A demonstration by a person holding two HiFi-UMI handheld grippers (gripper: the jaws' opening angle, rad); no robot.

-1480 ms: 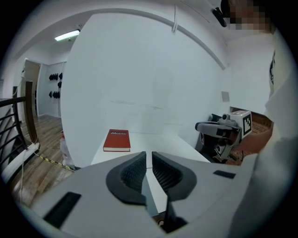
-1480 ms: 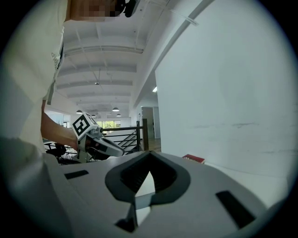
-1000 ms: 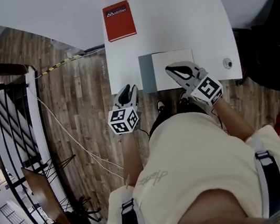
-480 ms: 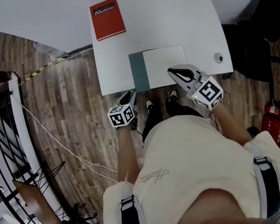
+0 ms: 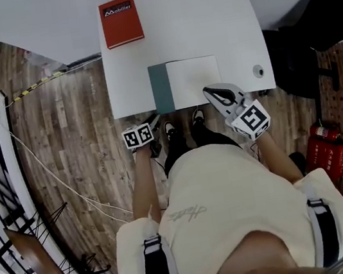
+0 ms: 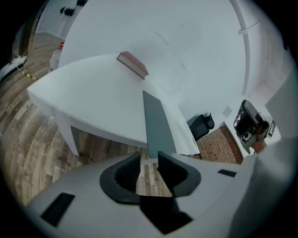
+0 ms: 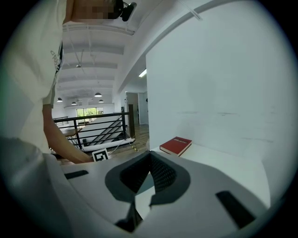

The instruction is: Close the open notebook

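At the near edge of the white rectangular table [image 5: 223, 20], the grey-green-covered, white-paged notebook [image 5: 191, 81] lay apparently still open, so closing it seemingly remained undone. Beside that edge the left gripper [image 5: 153, 118] hung with jaws spread and empty. The right gripper [image 5: 210, 93] was pinched shut on nothing. Within the last second the left had sunk below the tabletop and the right had drawn back off the page.

notebook [image 5: 185, 84] 1 | red book [image 5: 121, 22] 1 | table [image 5: 204, 23] 1 | grippers [image 5: 151, 121] [image 5: 215, 94] 2
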